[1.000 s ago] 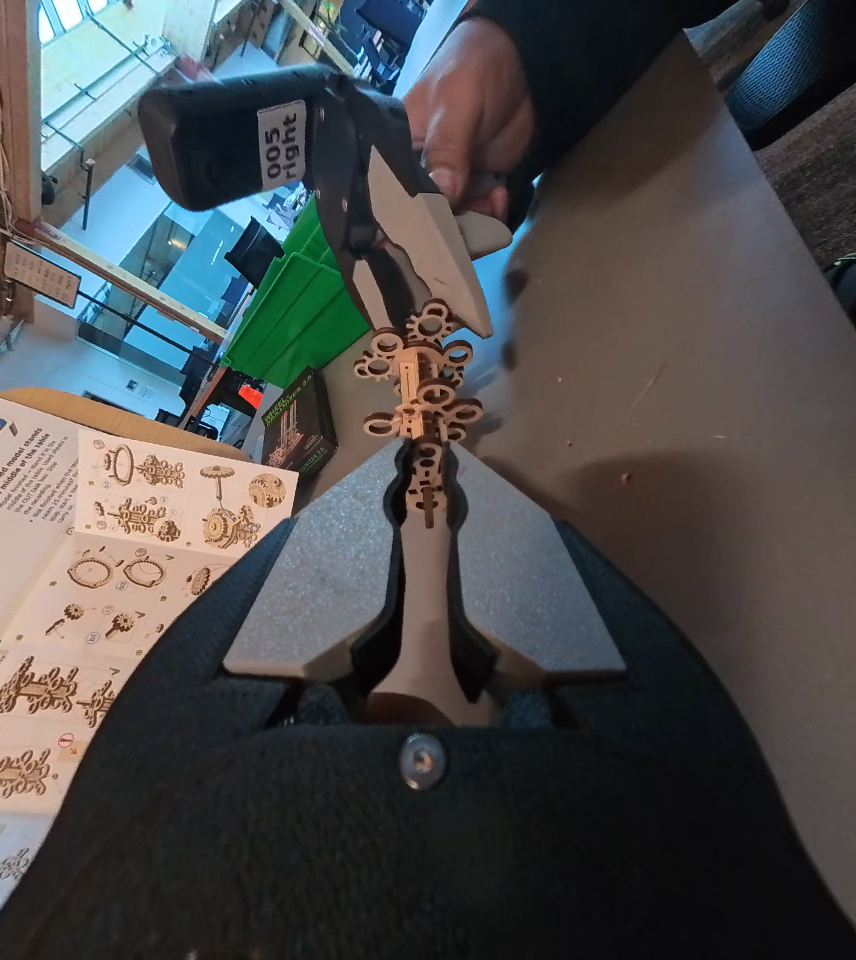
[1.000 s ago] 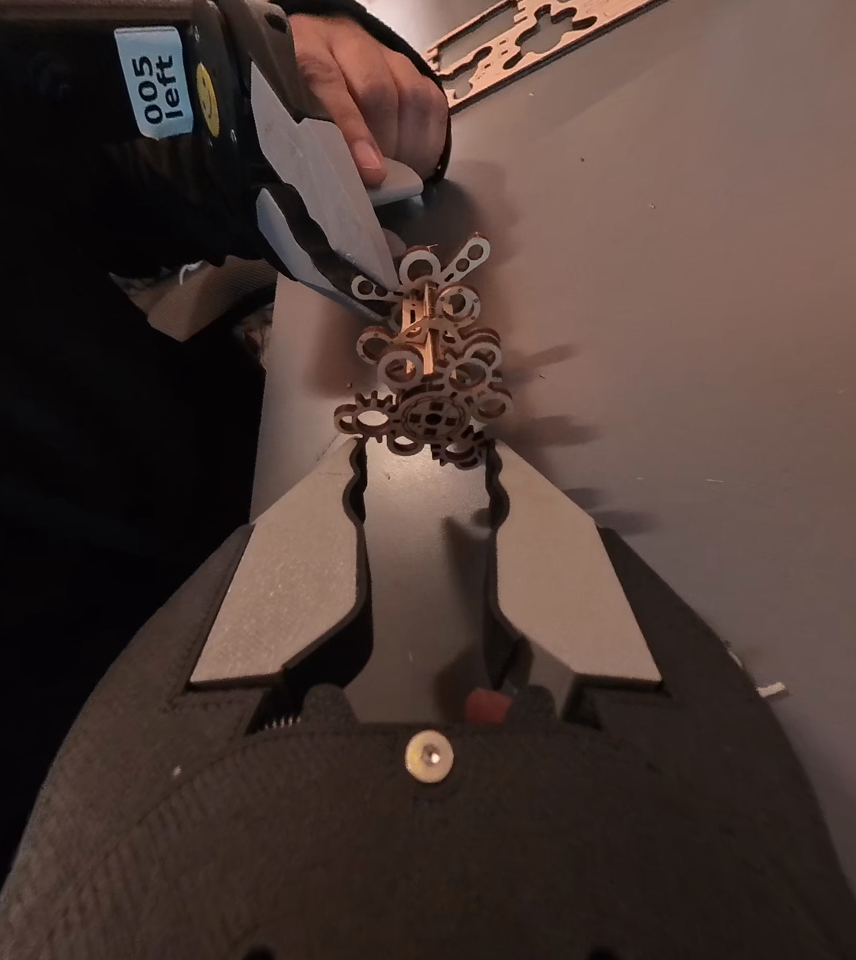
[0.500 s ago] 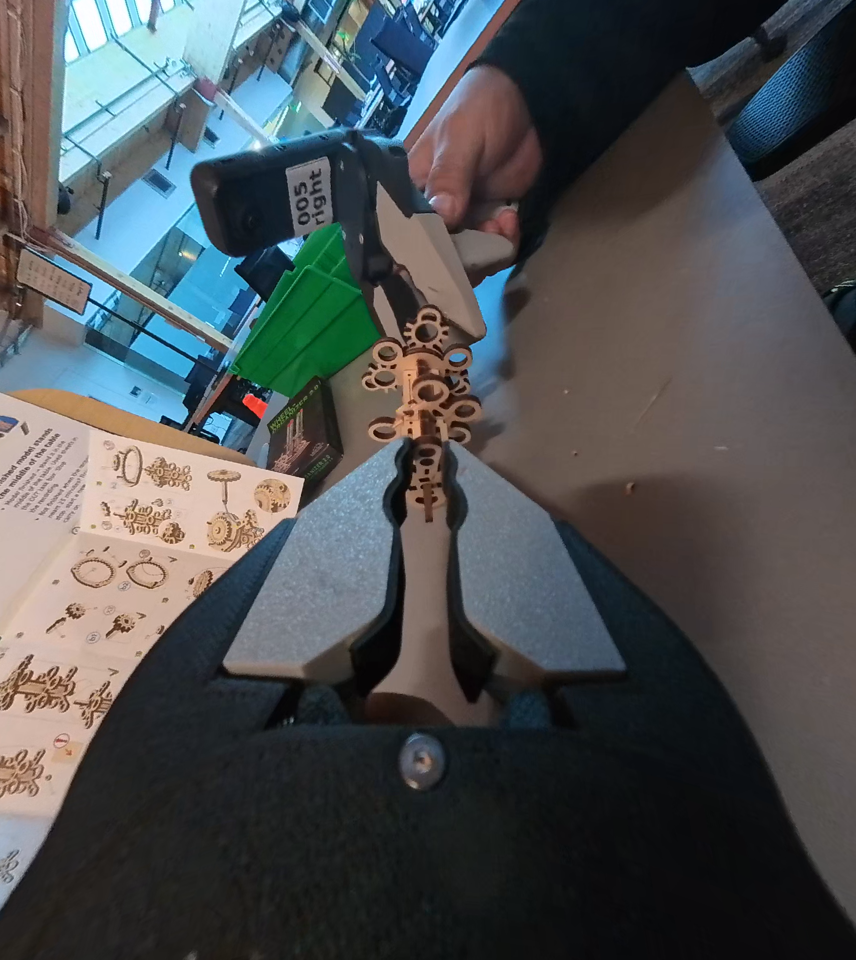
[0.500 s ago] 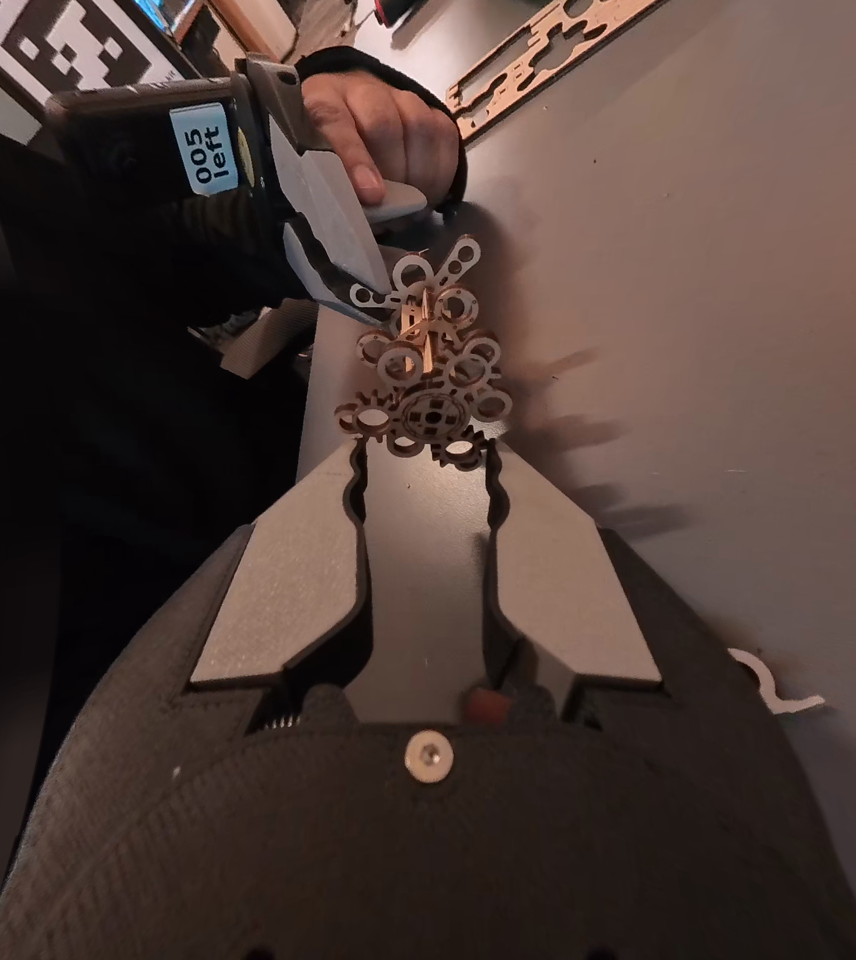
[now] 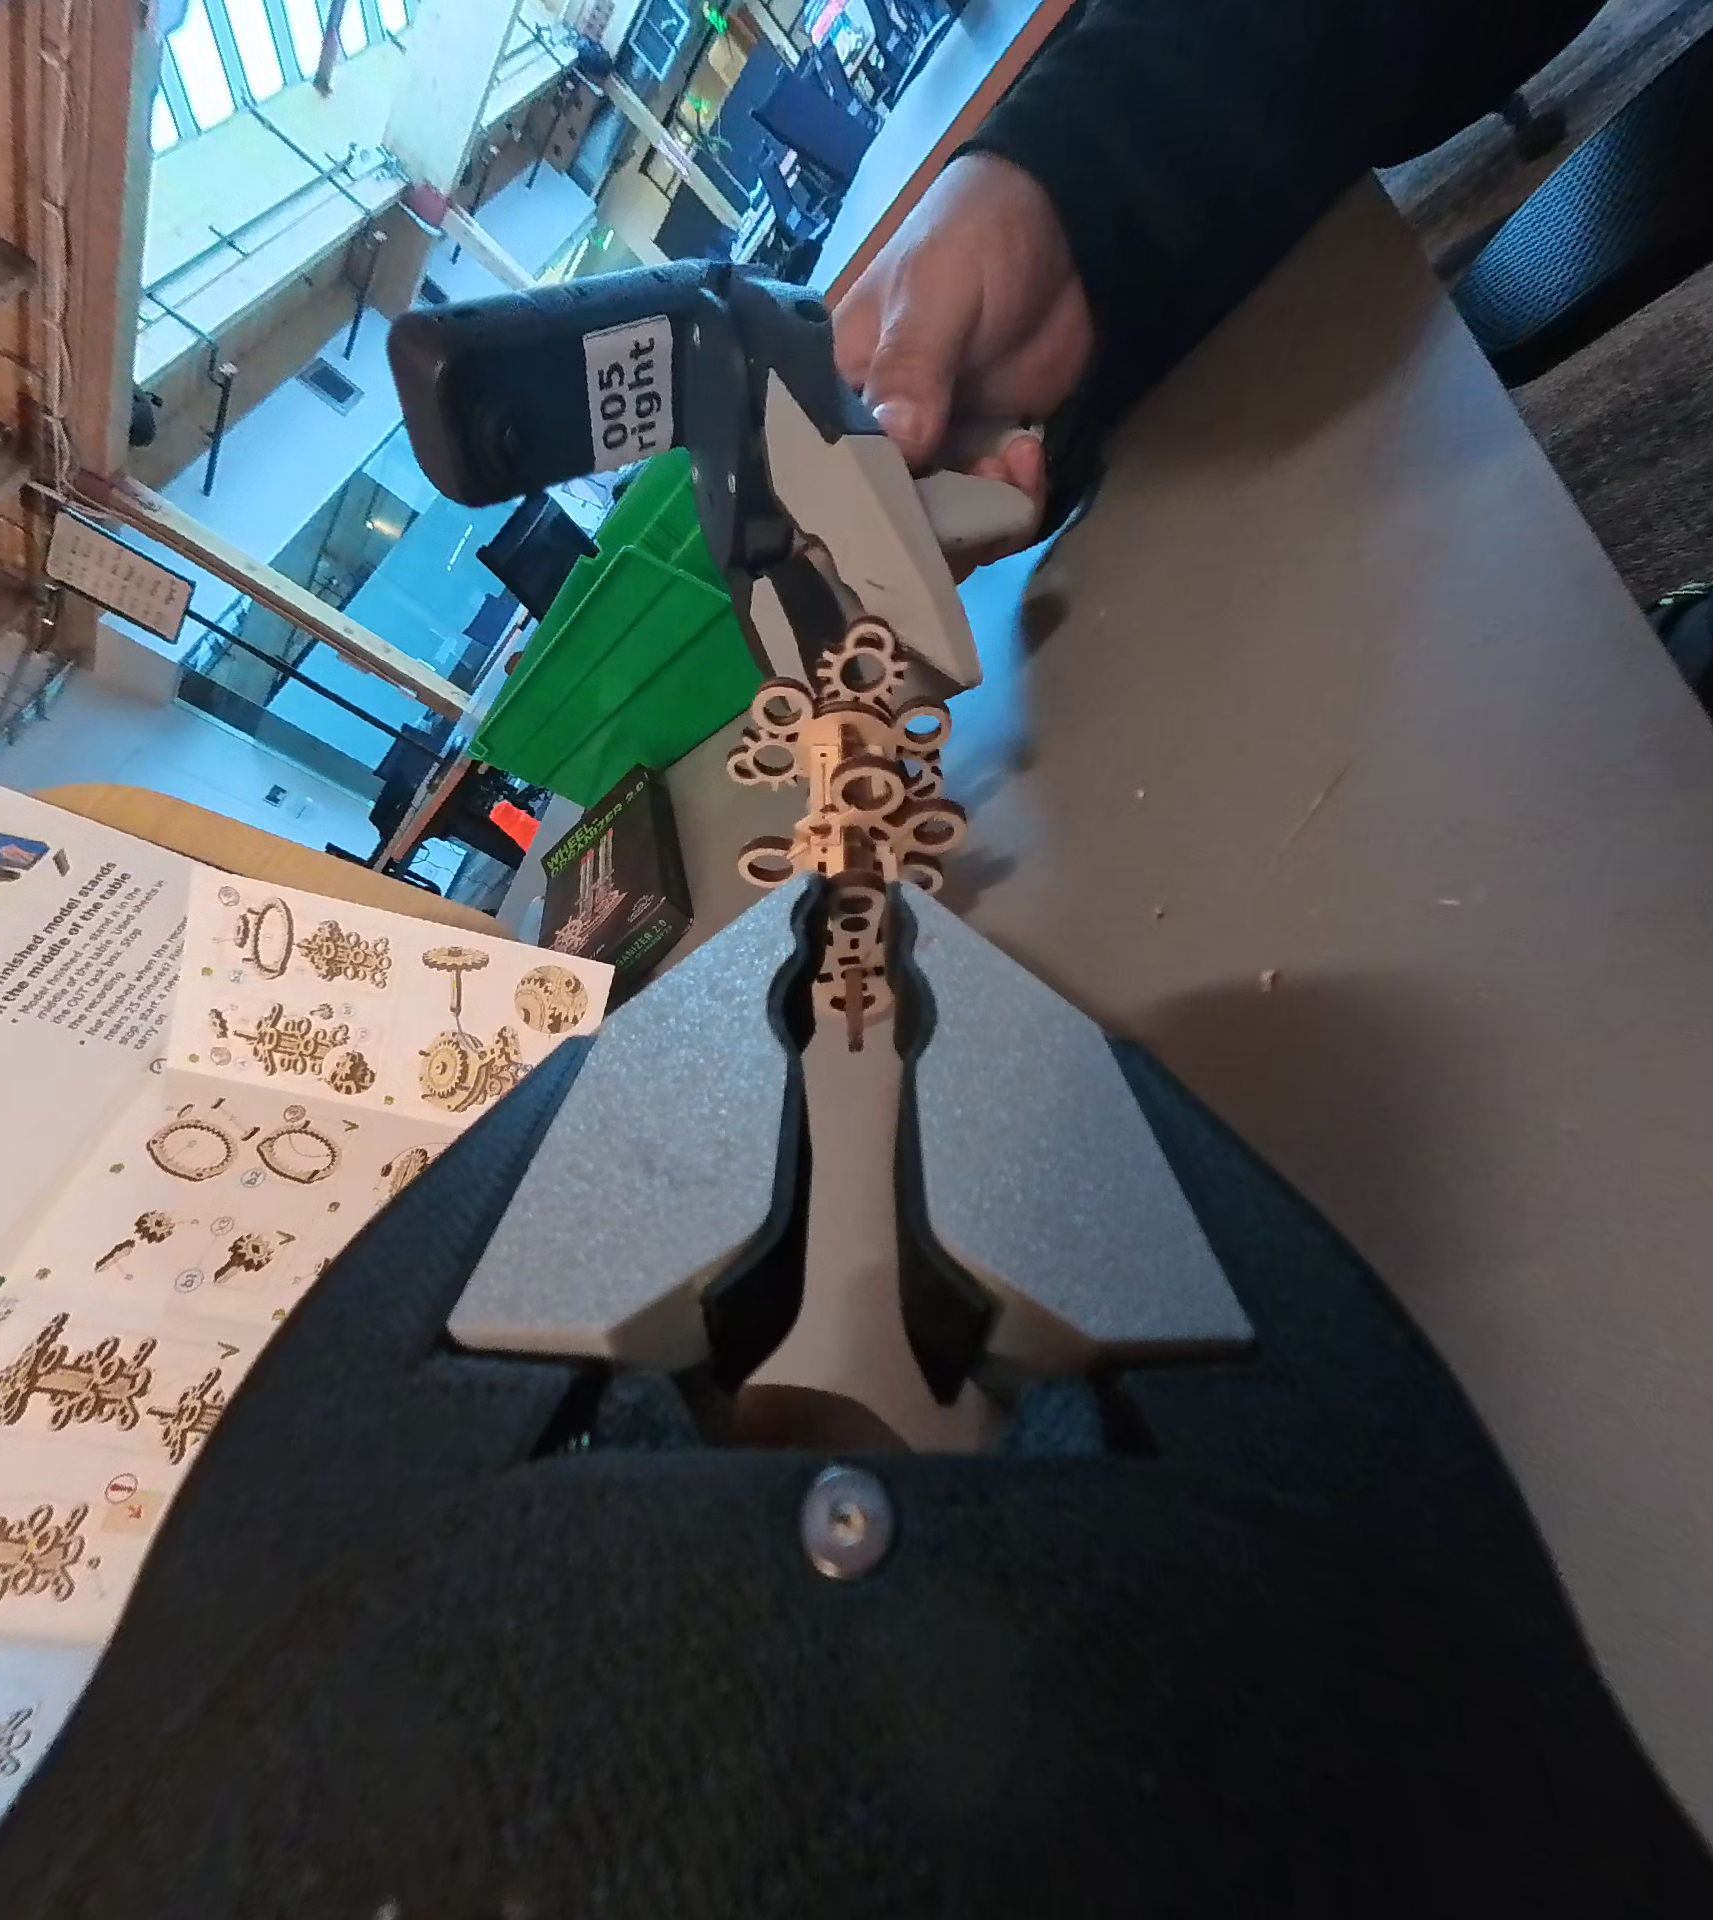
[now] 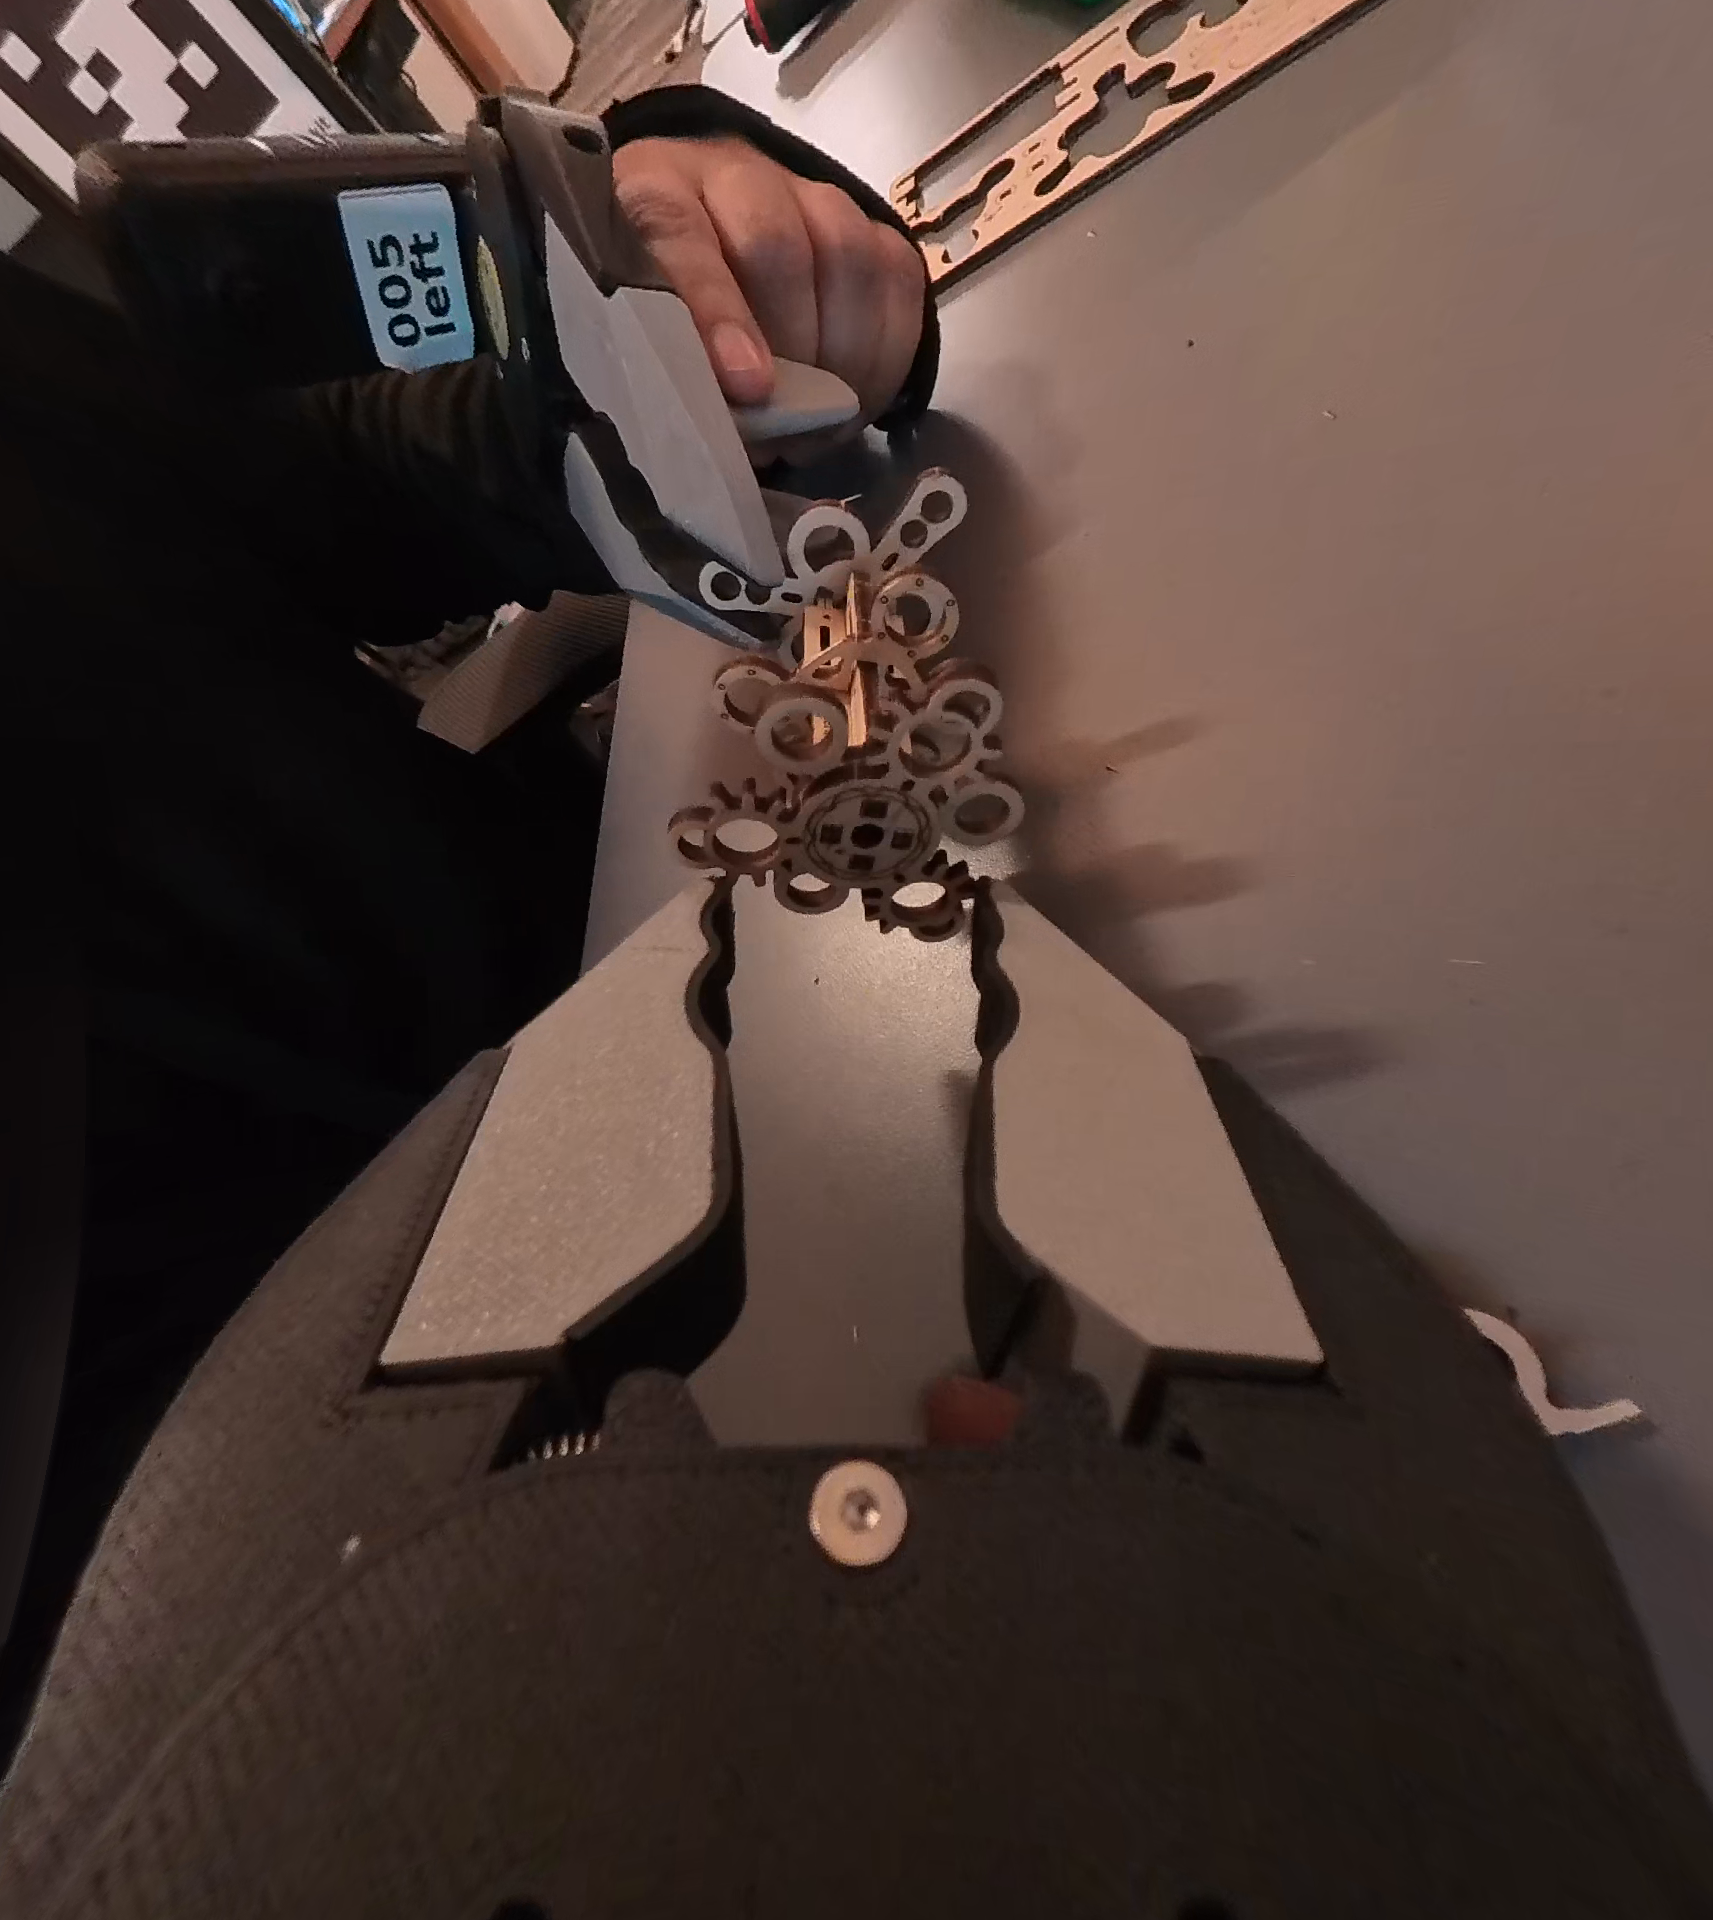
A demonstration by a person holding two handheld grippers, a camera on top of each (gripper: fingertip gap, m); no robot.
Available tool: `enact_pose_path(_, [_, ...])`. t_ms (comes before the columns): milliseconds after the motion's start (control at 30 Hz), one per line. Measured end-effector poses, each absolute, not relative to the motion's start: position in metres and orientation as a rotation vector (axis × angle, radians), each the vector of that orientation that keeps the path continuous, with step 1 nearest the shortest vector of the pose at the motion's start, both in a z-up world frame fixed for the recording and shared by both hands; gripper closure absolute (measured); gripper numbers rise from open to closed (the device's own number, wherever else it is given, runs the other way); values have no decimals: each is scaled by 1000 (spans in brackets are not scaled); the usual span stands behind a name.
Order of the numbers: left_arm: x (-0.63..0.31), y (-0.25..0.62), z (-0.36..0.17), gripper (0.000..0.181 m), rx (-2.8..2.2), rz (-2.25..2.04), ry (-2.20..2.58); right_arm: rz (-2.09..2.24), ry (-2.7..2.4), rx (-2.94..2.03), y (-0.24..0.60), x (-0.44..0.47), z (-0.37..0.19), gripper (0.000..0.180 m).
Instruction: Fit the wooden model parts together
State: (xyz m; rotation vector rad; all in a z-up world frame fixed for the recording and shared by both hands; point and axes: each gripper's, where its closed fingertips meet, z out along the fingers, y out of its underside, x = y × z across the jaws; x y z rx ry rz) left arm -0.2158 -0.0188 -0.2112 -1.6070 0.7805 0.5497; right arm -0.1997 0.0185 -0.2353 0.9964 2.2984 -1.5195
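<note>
both grippers have drifted back above the tabletop (image 5: 1454,831): left gripper (image 5: 852,925) jaws clamp the wooden model (image 5: 847,790); right gripper (image 6: 847,904) jaws, parted wide, bracket its gear end, seating unfinished.

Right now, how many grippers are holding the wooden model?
2. Left gripper clamps the narrow end of the wooden model; right gripper grips the gear plate at the other end.

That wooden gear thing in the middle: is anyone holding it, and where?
Yes, both. The left hand-held gripper pinches the wooden model at one end's thin ring pieces; the right hand-held gripper clamps the gear-toothed plate at the opposite end.
</note>
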Motion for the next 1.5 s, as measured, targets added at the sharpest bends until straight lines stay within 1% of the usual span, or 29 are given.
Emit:
enact_pose_path(967, [-214,-18,-210,174,-1597,530,789,-1542,2179,1023,18,-201,-232,137])
enact_pose_path(1333, [-222,-13,-226,173,-1733,491,809,-1455,2002,1137,24,-205,-243,137])
enact_pose_path(1500, [-223,-20,-215,160,-1702,458,733,-1459,1975,1150,25,-208,-243,137])
